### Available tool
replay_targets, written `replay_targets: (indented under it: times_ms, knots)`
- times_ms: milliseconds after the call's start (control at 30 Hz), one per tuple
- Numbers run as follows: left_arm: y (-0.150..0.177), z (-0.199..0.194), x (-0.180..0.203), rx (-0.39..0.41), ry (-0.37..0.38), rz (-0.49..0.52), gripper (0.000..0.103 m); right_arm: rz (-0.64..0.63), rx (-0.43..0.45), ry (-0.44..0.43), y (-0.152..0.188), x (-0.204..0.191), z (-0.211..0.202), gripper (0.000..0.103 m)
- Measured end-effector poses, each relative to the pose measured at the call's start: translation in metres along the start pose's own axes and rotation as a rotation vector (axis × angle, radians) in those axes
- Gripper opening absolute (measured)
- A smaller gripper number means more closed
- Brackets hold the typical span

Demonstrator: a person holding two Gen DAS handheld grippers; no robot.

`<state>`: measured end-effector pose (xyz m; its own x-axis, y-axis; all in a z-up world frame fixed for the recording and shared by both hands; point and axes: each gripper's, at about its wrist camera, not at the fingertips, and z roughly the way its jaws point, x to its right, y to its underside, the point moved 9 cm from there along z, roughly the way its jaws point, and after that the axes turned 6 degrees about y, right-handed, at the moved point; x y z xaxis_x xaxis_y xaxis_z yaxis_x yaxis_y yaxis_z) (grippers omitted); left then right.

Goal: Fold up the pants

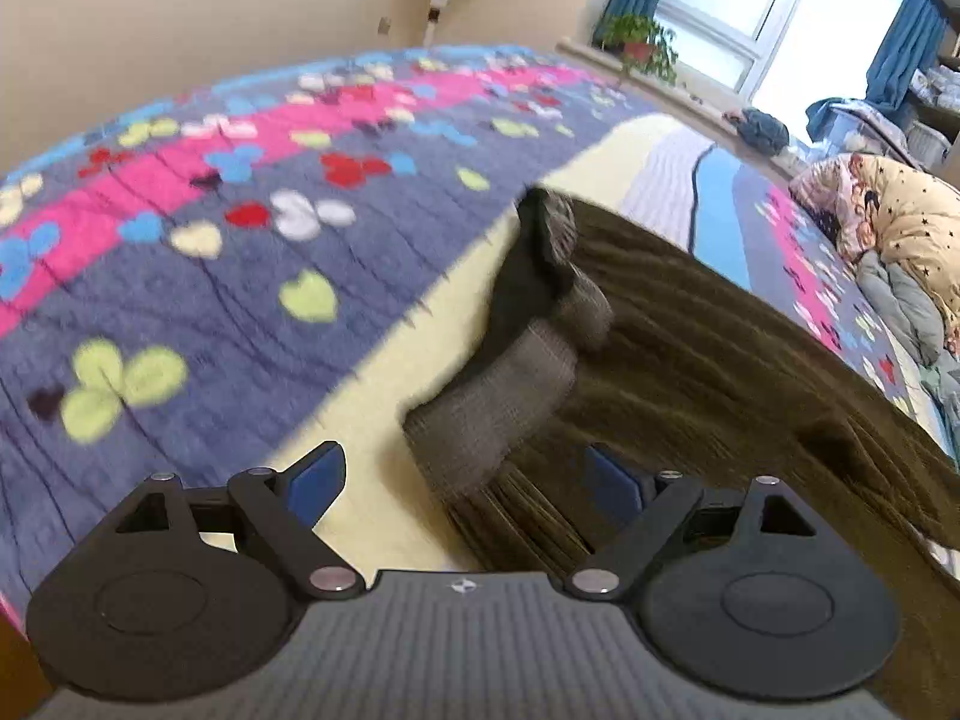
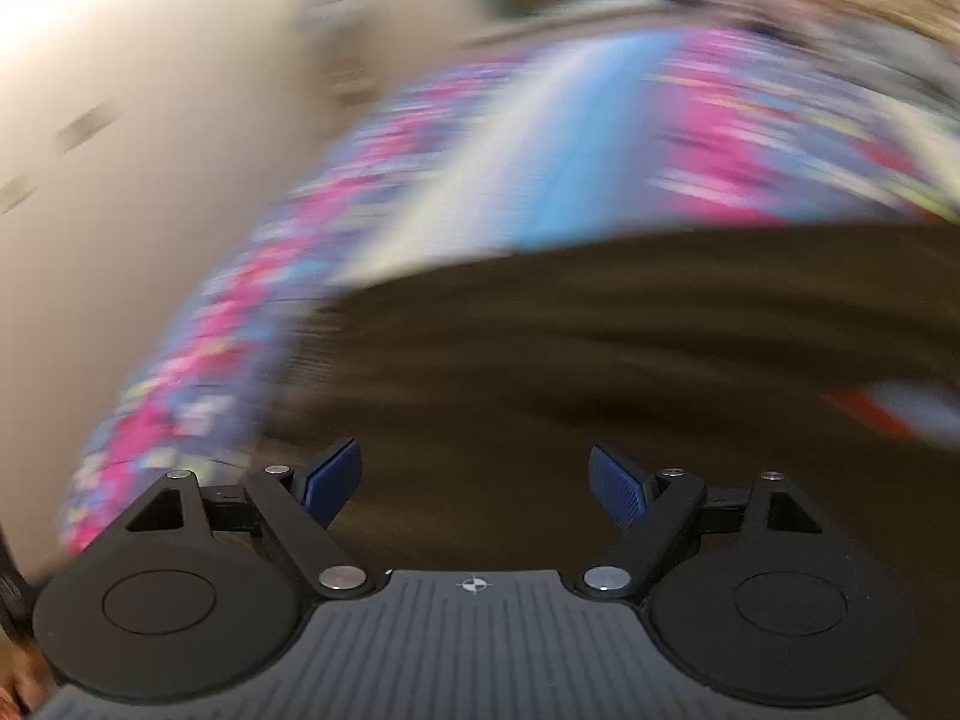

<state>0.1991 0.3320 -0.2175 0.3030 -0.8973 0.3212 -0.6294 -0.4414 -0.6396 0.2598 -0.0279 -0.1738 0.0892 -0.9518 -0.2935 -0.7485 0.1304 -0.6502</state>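
The pants (image 1: pixel 690 360), dark brown and ribbed like corduroy, lie spread on the bed (image 1: pixel 180 300) over a pale yellow stripe of its patterned cover. In the left wrist view their grey knit waistband (image 1: pixel 498 402) is turned out along the left edge of the cloth, with a darker lining showing above it. The cloth runs away to the right and towards the camera, and seems to lie in at least 2 layers, though the blur makes that hard to confirm.

The left claw (image 1: pixel 465 483) stands wide open with nothing between its blue pads (image 1: pixel 312 489). The waistband edge sits just ahead of it, in line with the gap, but neither pad touches it. The right claw (image 2: pixel 474 480) is likewise spread wide and holds nothing. The brown cloth (image 2: pixel 600 390) fills the lower half of its view, just beyond the tips. That view is heavily smeared, so finer detail of the cloth there cannot be read.

With both claws empty and the pants lying flat, this looks like the gap between 2 folds: one lay of the cloth is down and no new grip is taken yet.

The next move probably calls for each claw to settle on an edge of the pants, the left near the waistband, the right further along. Both should then close on all layers together, so that the lift carries the whole thickness over evenly. The thick knit band may bunch if pinched too shallowly.
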Motion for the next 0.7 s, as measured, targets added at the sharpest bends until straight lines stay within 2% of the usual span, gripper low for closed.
replay_targets:
  times_ms: [100, 200, 233, 333, 433, 533, 567, 633, 667, 700]
  knots:
    - [0.013, 0.011, 0.014, -0.056, 0.009, -0.063, 0.09, 0.168, 0.042, 0.255, 0.05, 0.133, -0.06, 0.084]
    - [0.018, 0.035, 0.021, -0.112, -0.028, -0.125, 0.09, 0.417, 0.11, 0.491, 0.098, 0.267, -0.118, 0.085]
    - [0.02, 0.043, 0.021, -0.133, -0.055, -0.155, 0.09, 0.512, 0.135, 0.551, 0.111, 0.304, -0.134, 0.085]
    - [0.02, 0.053, 0.023, -0.149, -0.119, -0.187, 0.09, 0.759, 0.212, 0.625, 0.145, 0.392, -0.161, 0.085]
    - [0.018, 0.056, 0.031, -0.183, -0.146, -0.17, 0.09, 0.896, 0.232, 0.649, 0.168, 0.445, -0.162, 0.085]
    - [0.017, 0.056, 0.032, -0.207, -0.187, -0.167, 0.079, 0.98, 0.238, 0.648, 0.182, 0.475, -0.152, 0.084]
    - [0.017, 0.056, 0.031, -0.209, -0.204, -0.172, 0.073, 1.022, 0.233, 0.65, 0.189, 0.484, -0.146, 0.087]
    - [0.013, 0.053, 0.029, -0.186, -0.226, -0.196, 0.057, 1.04, 0.266, 0.669, 0.183, 0.481, -0.141, 0.089]
    - [0.011, 0.05, 0.028, -0.172, -0.246, -0.211, 0.044, 1.023, 0.28, 0.688, 0.181, 0.478, -0.14, 0.078]
    - [0.011, 0.049, 0.027, -0.172, -0.256, -0.222, 0.039, 0.991, 0.295, 0.694, 0.176, 0.472, -0.139, 0.061]
